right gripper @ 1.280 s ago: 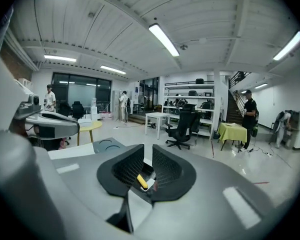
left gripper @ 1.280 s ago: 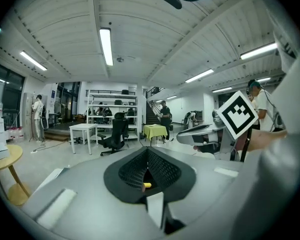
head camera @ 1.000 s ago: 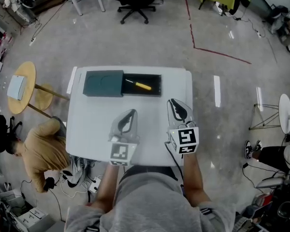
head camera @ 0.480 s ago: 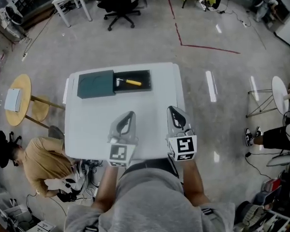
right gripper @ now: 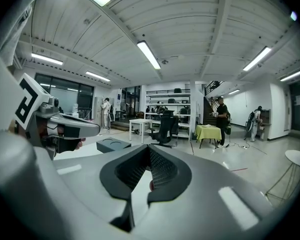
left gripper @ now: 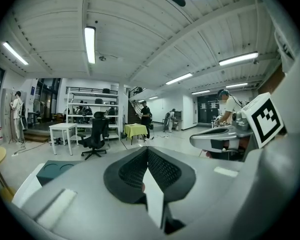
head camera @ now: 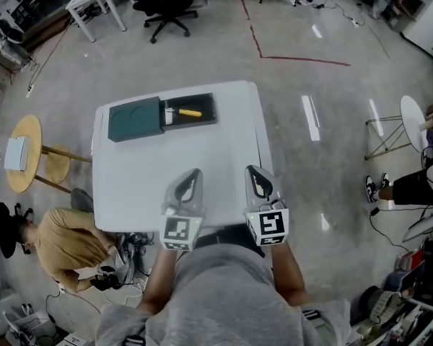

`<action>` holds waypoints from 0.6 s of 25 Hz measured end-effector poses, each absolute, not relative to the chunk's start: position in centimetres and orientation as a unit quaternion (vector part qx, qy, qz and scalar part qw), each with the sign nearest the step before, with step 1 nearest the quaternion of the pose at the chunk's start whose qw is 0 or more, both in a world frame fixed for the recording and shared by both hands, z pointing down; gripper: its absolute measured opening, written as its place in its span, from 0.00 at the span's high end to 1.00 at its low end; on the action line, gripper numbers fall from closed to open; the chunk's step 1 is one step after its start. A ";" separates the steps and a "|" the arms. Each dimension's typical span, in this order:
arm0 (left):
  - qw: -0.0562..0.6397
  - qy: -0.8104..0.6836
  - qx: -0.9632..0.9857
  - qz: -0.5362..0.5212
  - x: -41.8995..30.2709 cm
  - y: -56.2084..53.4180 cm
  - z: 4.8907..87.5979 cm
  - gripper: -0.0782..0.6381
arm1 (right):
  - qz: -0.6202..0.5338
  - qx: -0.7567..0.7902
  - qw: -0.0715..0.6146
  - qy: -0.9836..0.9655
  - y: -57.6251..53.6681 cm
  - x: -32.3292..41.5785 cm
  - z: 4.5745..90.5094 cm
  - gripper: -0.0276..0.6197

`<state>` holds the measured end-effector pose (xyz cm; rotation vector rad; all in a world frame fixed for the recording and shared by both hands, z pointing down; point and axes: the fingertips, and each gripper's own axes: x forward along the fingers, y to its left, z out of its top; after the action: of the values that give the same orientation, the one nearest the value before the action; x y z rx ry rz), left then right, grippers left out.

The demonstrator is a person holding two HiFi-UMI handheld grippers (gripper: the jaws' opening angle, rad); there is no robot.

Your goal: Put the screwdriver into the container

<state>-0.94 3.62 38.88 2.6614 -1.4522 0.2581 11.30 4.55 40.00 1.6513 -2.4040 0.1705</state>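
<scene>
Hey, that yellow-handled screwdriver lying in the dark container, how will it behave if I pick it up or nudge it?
The screwdriver looks rigid and small, so probably light. Its rounded handle may roll when nudged, though the container walls would likely stop it.

Head view: looked steeply down on the table (head camera: pixel 202 150).
Gripper views: sat low and faced level across it.
Shared: table, black chair (head camera: pixel 162 6).

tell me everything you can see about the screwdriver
The screwdriver has a yellow handle and a thin pale shaft pointing toward the lid. It lies flat inside the open right half of the dark container, at the far side of the white table; a teal lid covers the container's left half. Only the container touches it.
</scene>
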 end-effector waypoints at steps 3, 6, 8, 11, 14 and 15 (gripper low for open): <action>0.049 -0.475 0.875 0.085 -0.8 3.6 39.0 0.88 | 0.058 0.564 0.109 -0.817 4.6 11.4 40.0 0.95; 0.046 -0.475 0.875 0.084 -0.4 3.8 38.8 0.88 | 0.058 0.562 0.109 -0.818 4.9 11.8 40.0 0.95; 0.046 -0.476 0.874 0.084 -0.4 3.9 38.7 0.88 | 0.058 0.560 0.110 -0.819 5.0 11.8 40.0 0.95; 0.047 -0.479 0.873 0.084 -0.6 3.8 38.7 0.88 | 0.058 0.557 0.112 -0.821 4.8 11.5 40.0 0.95; 0.049 -0.481 0.871 0.085 -0.7 3.7 38.8 0.88 | 0.061 0.554 0.114 -0.822 4.7 11.4 40.1 0.95; 0.049 -0.481 0.871 0.085 -0.7 3.7 38.8 0.88 | 0.061 0.553 0.114 -0.823 4.7 11.3 40.1 0.95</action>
<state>-0.73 3.68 38.80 2.6542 -1.4660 0.2593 11.33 4.70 40.15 1.6221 -2.4121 0.1802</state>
